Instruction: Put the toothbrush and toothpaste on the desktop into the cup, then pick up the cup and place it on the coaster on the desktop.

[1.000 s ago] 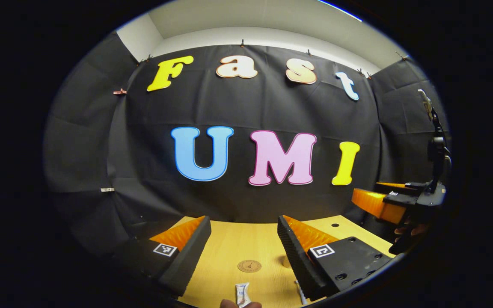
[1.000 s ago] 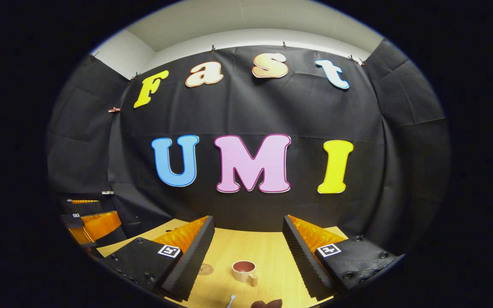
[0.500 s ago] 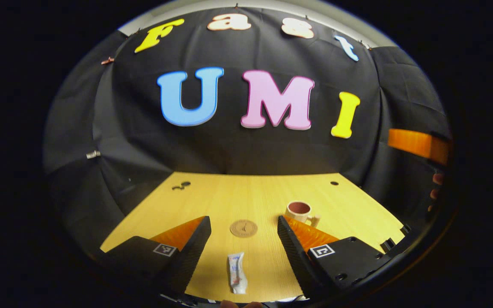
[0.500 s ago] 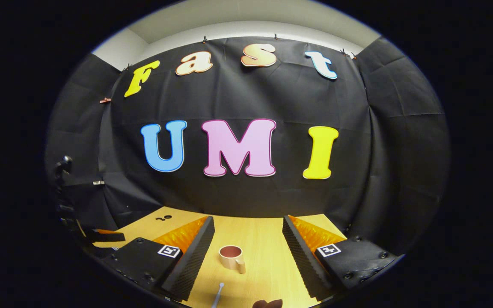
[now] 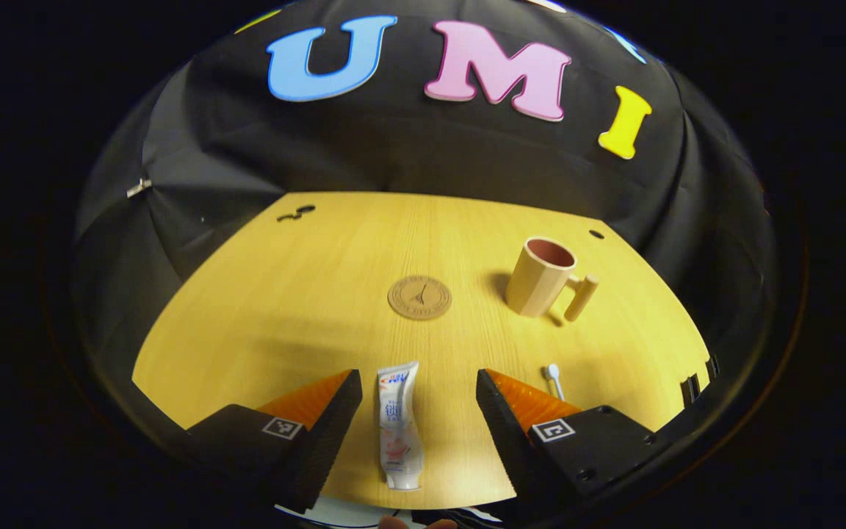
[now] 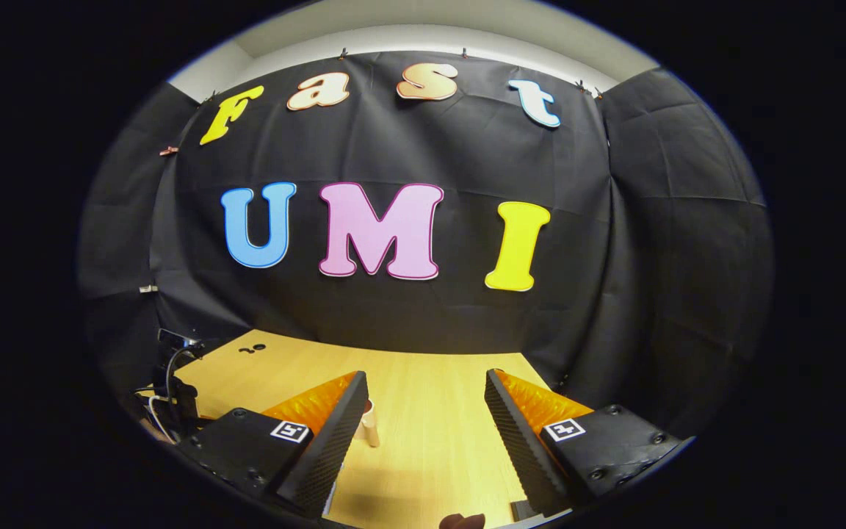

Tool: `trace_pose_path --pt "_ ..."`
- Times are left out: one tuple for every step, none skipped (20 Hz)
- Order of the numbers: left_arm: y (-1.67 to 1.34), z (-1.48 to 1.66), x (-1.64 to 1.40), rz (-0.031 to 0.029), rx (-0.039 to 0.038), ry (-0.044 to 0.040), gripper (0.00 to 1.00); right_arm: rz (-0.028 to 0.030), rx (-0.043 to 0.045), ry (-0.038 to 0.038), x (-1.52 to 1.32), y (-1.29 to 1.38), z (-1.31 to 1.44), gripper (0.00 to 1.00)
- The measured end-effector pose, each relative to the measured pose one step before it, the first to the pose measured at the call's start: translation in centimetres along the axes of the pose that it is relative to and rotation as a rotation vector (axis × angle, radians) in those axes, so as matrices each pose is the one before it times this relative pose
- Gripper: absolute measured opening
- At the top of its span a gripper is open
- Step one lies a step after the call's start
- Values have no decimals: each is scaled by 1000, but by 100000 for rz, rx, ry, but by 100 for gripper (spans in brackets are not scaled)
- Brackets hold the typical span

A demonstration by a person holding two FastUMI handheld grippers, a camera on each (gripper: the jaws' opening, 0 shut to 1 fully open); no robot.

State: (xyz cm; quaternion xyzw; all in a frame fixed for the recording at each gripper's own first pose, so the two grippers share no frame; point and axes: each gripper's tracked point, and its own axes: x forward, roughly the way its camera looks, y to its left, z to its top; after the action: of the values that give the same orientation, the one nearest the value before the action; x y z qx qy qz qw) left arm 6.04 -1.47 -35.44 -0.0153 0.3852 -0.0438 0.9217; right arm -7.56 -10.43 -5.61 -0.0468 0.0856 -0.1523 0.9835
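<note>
A: We start at the left gripper (image 5: 418,389) — its fingers stand wide apart, nothing pressed between them, and the toothpaste (image 5: 399,423) lies flat on the desktop (image 5: 283,308) in the gap, its length running straight away from us, touching neither finger.

B: And the right gripper (image 6: 426,393)? We see its fingers parted just as wide, holding nothing, bare wood between them.

A: Then the containers. In the left gripper view the cup (image 5: 543,277) stands upright, well beyond the right finger, its handle sticking out to the right. We look into the mouth and see a dark reddish inside with nothing in it.

B: In the right gripper view we get only a sliver of the cup (image 6: 369,426), its handle peeping out from behind the left finger.

A: The round coaster (image 5: 419,297) lies flat, left of the cup and apart from it, straight beyond the toothpaste. The toothbrush (image 5: 554,378) shows only its pale head, just past the right finger, which hides the rest.

B: The surface is light wood grain — a couple of small dark holes near its far edge. Black cloth (image 6: 658,242) hangs behind and to both sides, with a pale wall (image 6: 423,33) above it.
</note>
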Motion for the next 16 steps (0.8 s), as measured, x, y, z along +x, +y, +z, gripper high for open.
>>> trace_pose_path --pt "226 -923 943 557 -1064 3175 92 -279 33 849 -37 -200 -239 99" --pt "412 -717 676 641 -1246 2463 97 -577 123 741 -60 -161 -134 99" --pt "133 -665 489 -192 -1221 2416 97 -321 248 612 99 -210 -306 99" --pt "279 -521 477 47 -822 2287 96 -398 223 769 61 -121 -263 99" --pt "394 -553 448 228 63 2160 95 -267 328 909 112 -27 -355 99" --pt "310 -450 383 312 967 1909 94 70 252 802 117 160 -255 99" --pt "270 -411 377 416 1332 1812 94 9 180 741 174 138 -300 99" --pt "199 -359 382 518 1109 1714 93 -10 132 671 188 56 -255 99" --pt "77 -305 375 -63 565 1637 93 -51 98 703 51 173 -208 99" --pt "31 -136 153 505 438 1281 92 61 139 337 180 130 -140 98" --pt "179 200 496 642 1291 -595 91 -2 -68 178 71 205 -48 98" --pt "36 141 158 217 1327 32 91 140 -253 260 146 161 -121 98" --pt "49 -24 112 737 1348 743 89 178 -469 484 126 204 -198 98" --pt "156 -1 276 1544 1744 1267 89 70 -420 642 137 136 -218 99" --pt "-90 -81 118 210 1824 1114 89 48 -108 725 115 189 -183 99" --pt "-314 143 -73 -495 631 5 87 101 152 514 26 246 -94 98"
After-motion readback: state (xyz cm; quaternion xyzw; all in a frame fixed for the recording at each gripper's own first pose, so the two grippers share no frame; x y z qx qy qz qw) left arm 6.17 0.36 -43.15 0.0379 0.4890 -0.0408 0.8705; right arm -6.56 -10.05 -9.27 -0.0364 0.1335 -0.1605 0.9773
